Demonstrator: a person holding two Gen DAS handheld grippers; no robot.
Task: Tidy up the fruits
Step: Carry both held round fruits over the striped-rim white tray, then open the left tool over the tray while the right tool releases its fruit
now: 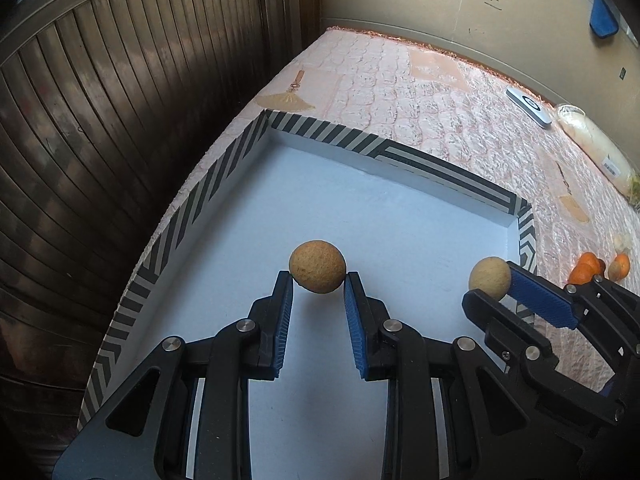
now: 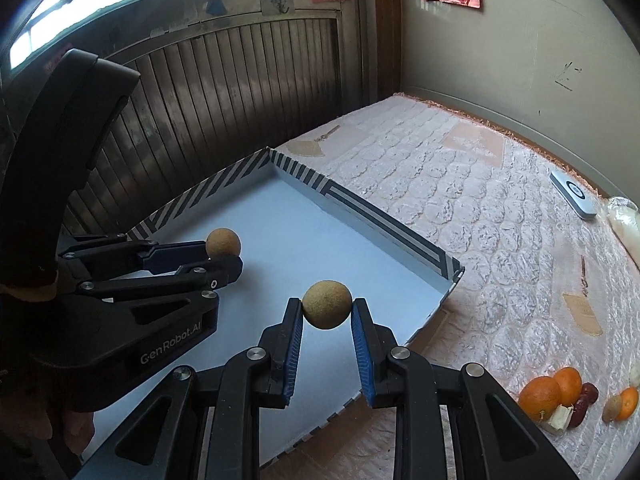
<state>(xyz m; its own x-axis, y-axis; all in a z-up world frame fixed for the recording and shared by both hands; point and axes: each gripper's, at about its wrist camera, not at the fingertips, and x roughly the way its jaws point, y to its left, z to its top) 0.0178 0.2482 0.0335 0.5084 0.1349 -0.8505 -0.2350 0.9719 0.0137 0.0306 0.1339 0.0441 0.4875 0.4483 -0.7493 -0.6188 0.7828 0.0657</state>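
Note:
My left gripper (image 1: 318,278) is shut on a round tan fruit (image 1: 317,266) and holds it above the white floor of a shallow box with a striped rim (image 1: 396,154). My right gripper (image 2: 327,306) is shut on a second round tan fruit (image 2: 327,305) over the box's near right side. The right gripper also shows in the left wrist view (image 1: 490,284) at the box's right edge. The left gripper shows in the right wrist view (image 2: 224,250) with its fruit (image 2: 223,242). Nothing else lies in the box.
The box sits on a quilted pink mattress (image 2: 460,208). A pile of oranges (image 2: 552,392), red dates and small fruits (image 2: 620,402) lies to the right of the box. A white remote (image 2: 574,196) and a plastic bag (image 1: 596,148) lie near the wall. A dark slatted shutter (image 1: 100,140) stands at the left.

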